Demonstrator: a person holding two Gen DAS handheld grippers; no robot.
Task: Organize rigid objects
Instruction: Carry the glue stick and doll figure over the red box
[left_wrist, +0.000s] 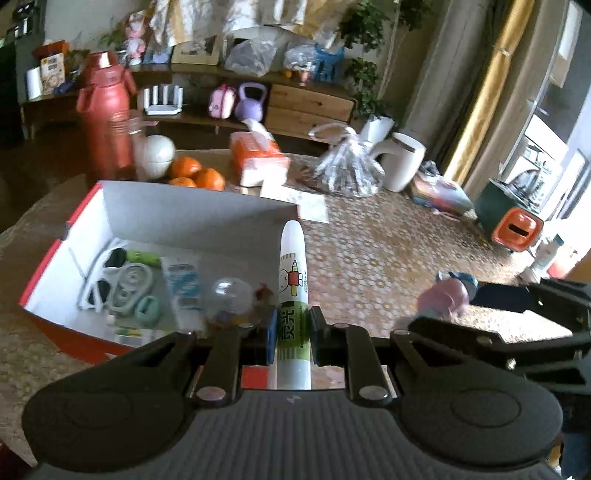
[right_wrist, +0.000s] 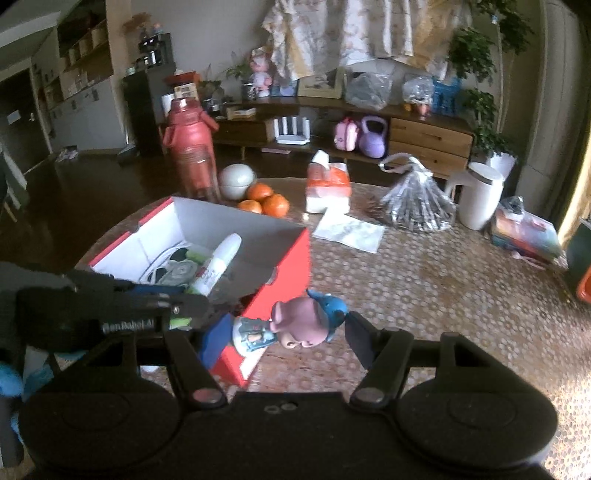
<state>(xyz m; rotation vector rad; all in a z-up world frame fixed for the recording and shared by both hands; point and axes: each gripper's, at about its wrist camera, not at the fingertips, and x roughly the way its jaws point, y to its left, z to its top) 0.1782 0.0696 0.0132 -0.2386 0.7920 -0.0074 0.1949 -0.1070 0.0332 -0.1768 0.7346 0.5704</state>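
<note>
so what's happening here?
A person is tidying small things into a red box on the table. The left tongs grip a white glue pen at the box's near right corner. The right tongs hold a pink figurine outside the box's right wall. Sunglasses and a clear capsule already lie inside.

Tube (left_wrist: 291, 295): green label with Chinese characters (too blurred to read).
Left hand-held gripper (right_wrist: 147, 325): "GenRobot.AI" (partly legible).

Red box (left_wrist: 74, 229), white inside; white-green glue tube (left_wrist: 291, 295); pink-blue figurine (right_wrist: 295, 325); orange tangerines (left_wrist: 199, 175); beige honeycomb-patterned tablecloth (left_wrist: 388, 266); red bottle (left_wrist: 105, 110).
</note>
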